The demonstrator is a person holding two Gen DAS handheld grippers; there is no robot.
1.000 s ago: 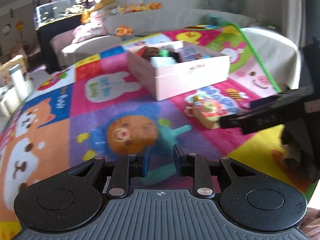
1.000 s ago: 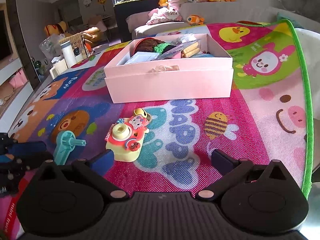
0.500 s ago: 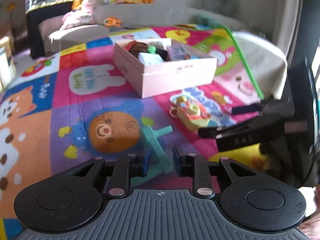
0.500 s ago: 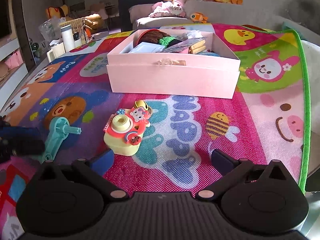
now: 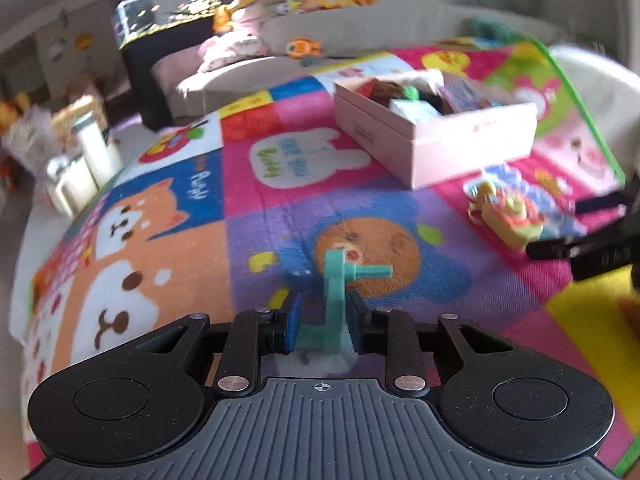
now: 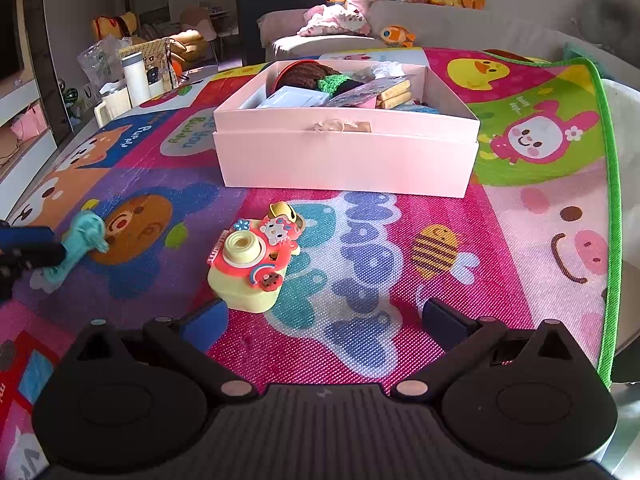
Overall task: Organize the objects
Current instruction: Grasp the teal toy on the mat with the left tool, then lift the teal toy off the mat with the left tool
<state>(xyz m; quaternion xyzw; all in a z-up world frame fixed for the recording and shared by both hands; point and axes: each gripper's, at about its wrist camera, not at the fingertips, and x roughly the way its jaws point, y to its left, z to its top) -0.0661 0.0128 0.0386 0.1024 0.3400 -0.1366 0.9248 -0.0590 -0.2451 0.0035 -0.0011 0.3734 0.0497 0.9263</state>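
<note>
The left gripper [image 5: 320, 320] is narrowed onto a teal plastic toy [image 5: 338, 288], clamping its upright stem between the pads so the cross-peg sticks out ahead of the fingers; that low grip probably keeps the toy from swinging as it is carried. Ahead of it and to its right sits the pink box [image 5: 472, 148], open-topped and already holding several items, the likely place for the toy. The right gripper [image 6: 324, 320] stands wide with nothing between its fingers, and a yellow toy camera [image 6: 250, 270] lies on the play mat [image 6: 520, 300] just ahead of its left finger, near enough for an easy next grasp. Between both grippers and the box's near wall the mat is bare, giving open room to approach. To the far right of the right gripper the mat's green border [image 6: 610, 240] marks the edge, beyond which the surface seems to drop away.
</note>
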